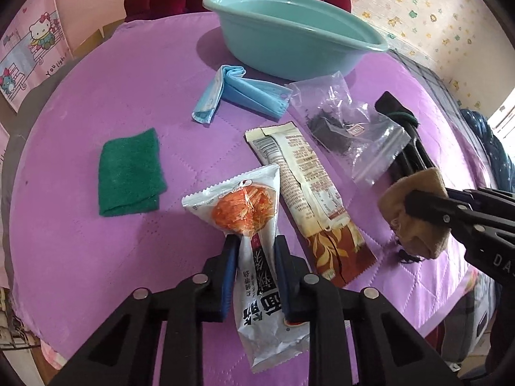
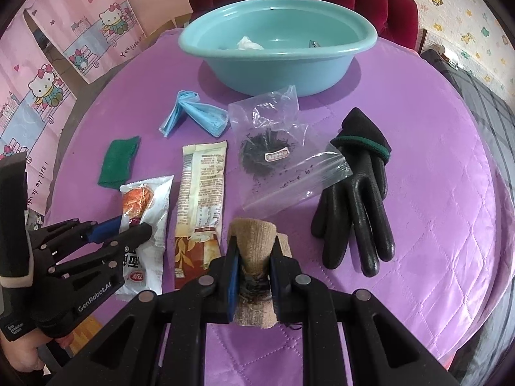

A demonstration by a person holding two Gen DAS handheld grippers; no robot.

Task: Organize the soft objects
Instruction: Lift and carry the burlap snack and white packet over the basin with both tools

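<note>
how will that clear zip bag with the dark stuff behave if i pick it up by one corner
The clear zip bag looks thin and crinkled, so it will probably flop and sag. The dark clump sits mid-bag with loose flecks around it, so the contents likely slide toward the low end. It seems light, and its glossy film may be slippery.

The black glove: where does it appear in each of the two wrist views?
Left wrist view: the black glove lies at the right, mostly hidden under the clear zip bag.
Right wrist view: the black glove lies in full view, right of centre, fingers toward the camera.
Shared landmark: the teal basin at the far side of the purple cloth.
</note>
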